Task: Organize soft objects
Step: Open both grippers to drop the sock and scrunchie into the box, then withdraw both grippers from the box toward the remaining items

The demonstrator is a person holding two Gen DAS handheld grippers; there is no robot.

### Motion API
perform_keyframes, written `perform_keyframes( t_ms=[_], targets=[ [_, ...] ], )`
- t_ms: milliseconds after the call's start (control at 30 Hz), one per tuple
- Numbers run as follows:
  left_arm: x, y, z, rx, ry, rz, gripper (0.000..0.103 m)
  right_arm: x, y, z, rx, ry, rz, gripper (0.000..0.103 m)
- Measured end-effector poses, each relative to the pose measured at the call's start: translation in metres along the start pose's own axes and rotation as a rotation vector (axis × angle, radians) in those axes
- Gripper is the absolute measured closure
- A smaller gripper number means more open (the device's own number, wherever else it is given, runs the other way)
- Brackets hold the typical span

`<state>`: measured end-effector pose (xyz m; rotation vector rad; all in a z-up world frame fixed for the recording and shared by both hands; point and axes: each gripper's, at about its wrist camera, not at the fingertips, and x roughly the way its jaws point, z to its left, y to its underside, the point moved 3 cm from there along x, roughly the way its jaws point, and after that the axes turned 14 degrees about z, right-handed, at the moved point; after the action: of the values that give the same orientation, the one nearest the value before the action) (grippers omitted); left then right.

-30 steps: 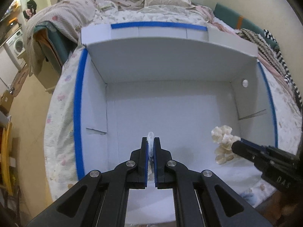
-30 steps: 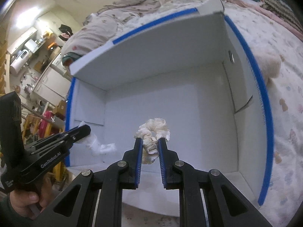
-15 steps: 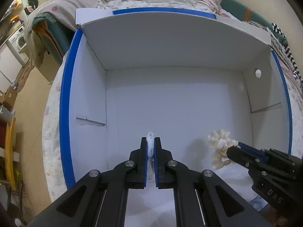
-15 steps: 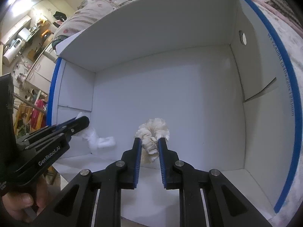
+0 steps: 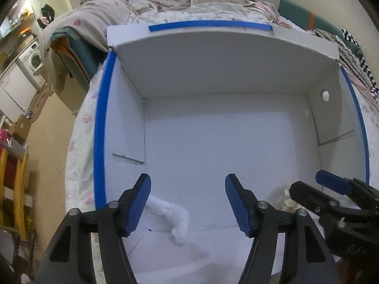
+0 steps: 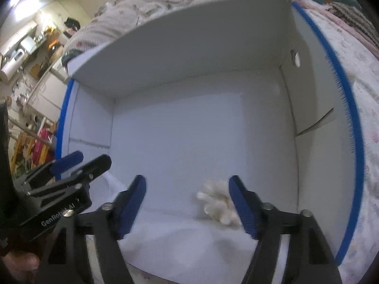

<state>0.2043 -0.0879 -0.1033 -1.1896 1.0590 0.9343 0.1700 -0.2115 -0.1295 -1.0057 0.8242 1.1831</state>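
Left tongs (image 5: 188,204), black arms with blue ribbed pads, stand wide apart with nothing between them, poised over the near-left part of the large white cardboard box with blue tape on its rims (image 5: 99,142). The small white fluffy fabric piece (image 5: 174,217) lies loose on the box floor just beside the left pad, touching neither pad as far as the left wrist view shows. In the right wrist view the same tongs (image 6: 80,163) enter from the left with a gap between the 2 tips, over the box's left corner. Right tongs (image 6: 187,203), same black-and-blue build, are also spread wide and hold nothing. The cream ruffled soft scrunchie-like bundle (image 6: 219,201) sits on the box floor close against the inner side of the right pad; contact cannot be told because of blur. From the left wrist view that cream bundle (image 5: 287,200) is partly hidden behind the right tongs (image 5: 310,187) at the box's near-right. The box sits on a bed with a floral sheet (image 5: 80,146), rumpled blankets (image 5: 106,16) behind it.
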Motion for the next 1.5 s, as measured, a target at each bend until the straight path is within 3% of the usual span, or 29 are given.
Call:
perform_keyframes(
  t_ms=[167, 600, 867, 1233, 1500],
  targets=[
    [-0.007, 0.0, 0.006, -0.022, -0.002, -0.033, 0.04, -0.006, -0.005, -0.002, 0.031, -0.045, -0.034, 0.008],
    [-0.019, 0.008, 0.017, -0.06, 0.002, -0.042, 0.04, -0.007, 0.0, -0.011, 0.061, -0.061, -0.04, 0.008],
    [-0.042, 0.024, 0.027, -0.078, 0.005, -0.087, 0.04, -0.017, 0.013, -0.008, 0.022, -0.015, -0.08, 0.008],
    [-0.065, 0.061, 0.061, -0.137, 0.0, -0.139, 0.04, -0.051, 0.046, -0.003, -0.036, 0.028, -0.146, 0.008],
    [-0.071, 0.094, 0.094, -0.225, 0.002, -0.146, 0.04, -0.074, 0.08, -0.008, -0.012, 0.001, -0.189, 0.008]
  ],
)
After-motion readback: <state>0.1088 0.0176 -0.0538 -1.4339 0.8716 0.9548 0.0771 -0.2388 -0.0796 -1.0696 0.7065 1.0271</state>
